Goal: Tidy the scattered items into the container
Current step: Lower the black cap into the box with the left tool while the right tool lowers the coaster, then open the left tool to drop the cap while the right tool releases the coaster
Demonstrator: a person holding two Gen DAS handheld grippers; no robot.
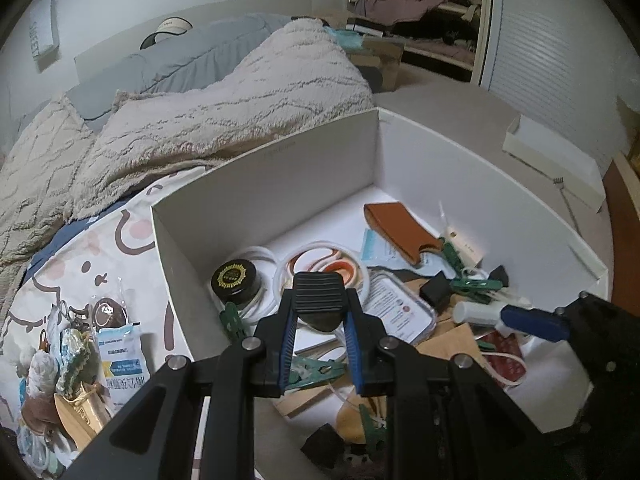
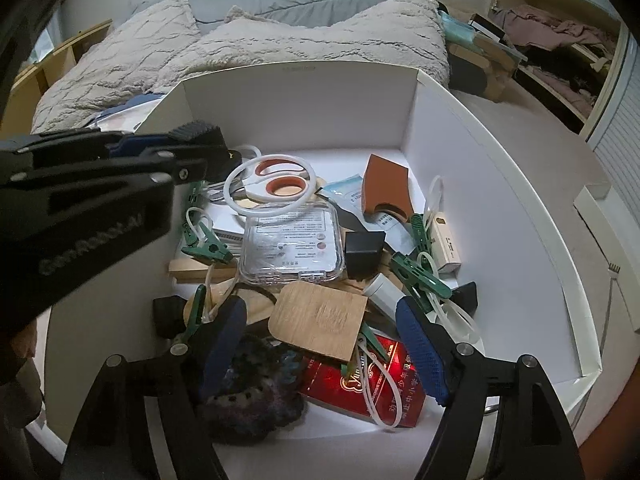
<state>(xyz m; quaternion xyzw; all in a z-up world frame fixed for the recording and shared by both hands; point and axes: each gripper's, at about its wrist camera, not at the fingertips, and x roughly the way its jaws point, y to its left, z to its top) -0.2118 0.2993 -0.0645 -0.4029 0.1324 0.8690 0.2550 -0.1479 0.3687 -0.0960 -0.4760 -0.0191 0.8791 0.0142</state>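
Your left hand-held gripper angles steeply down over the near-left corner of the white cardboard box on the bed, its blue-padded jaws clamped on a ribbed black wedge-shaped block. Your right hand-held gripper tilts down over the box's near edge, jaws standing wide and holding nothing, above a thin plywood tag, a red cigarette pack and a dark crocheted pouch. Inside the box also lie white-and-orange scissors, a clear plastic case and green clothes pegs. Still outside, at the bed's near-left edge, sit a blue-and-white sachet and crumpled wrappers on the cartoon-print sheet.
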